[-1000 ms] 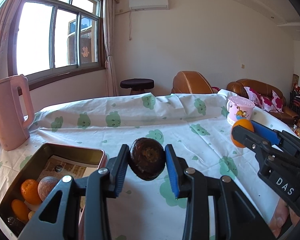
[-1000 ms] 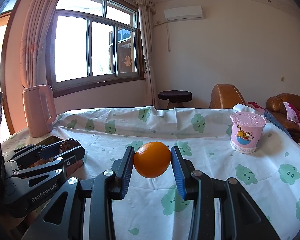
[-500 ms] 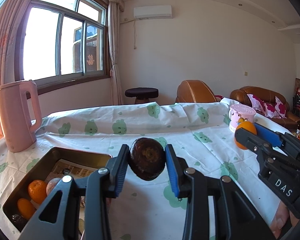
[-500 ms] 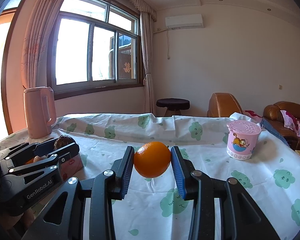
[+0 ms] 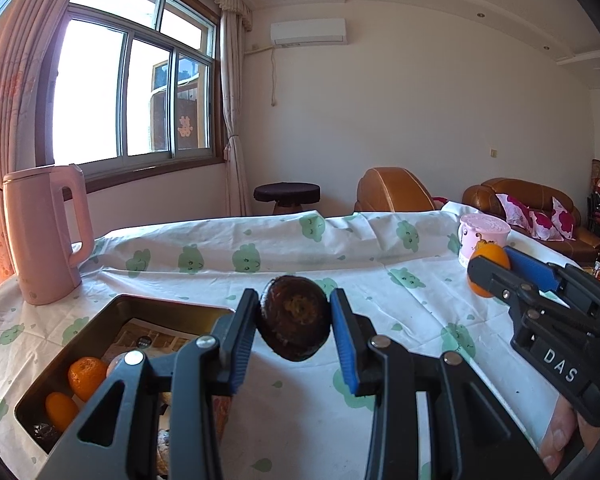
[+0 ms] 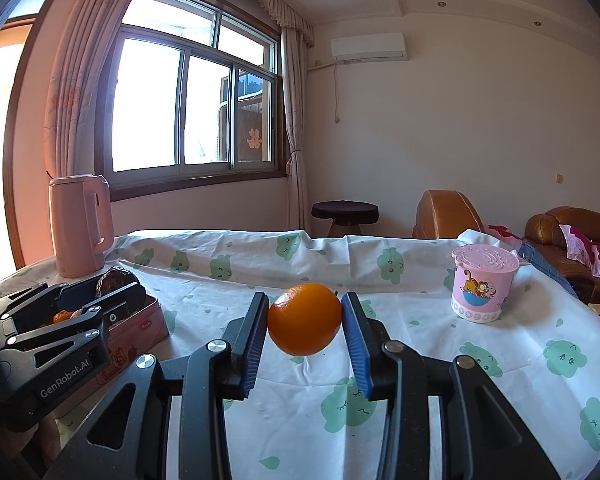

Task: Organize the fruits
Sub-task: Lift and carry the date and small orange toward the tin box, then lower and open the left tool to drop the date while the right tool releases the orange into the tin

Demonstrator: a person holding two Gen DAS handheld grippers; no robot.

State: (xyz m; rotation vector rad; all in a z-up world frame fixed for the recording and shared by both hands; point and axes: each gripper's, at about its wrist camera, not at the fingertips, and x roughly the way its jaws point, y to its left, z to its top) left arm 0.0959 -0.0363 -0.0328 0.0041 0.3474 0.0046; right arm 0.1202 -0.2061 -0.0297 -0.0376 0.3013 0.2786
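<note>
Orange (image 6: 304,324) in right claw (image 6: 305,326), tablecloth (image 6: 440,360) ahead

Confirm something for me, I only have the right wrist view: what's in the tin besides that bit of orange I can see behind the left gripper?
Observer: From the left wrist view, the tin holds two orange fruits, a dark one in the near corner, and printed paper lining the bottom.
Operator: Left gripper's fruit, what does its front look like?
Observer: The dark fruit is round, brown-black, with a rough yellowish patch in the middle, clamped in the left gripper.
Operator: Is the hand on the right gripper visible anywhere?
Observer: Yes, fingers show under the right gripper at the lower right of the left view; it is shut on the orange.
</note>
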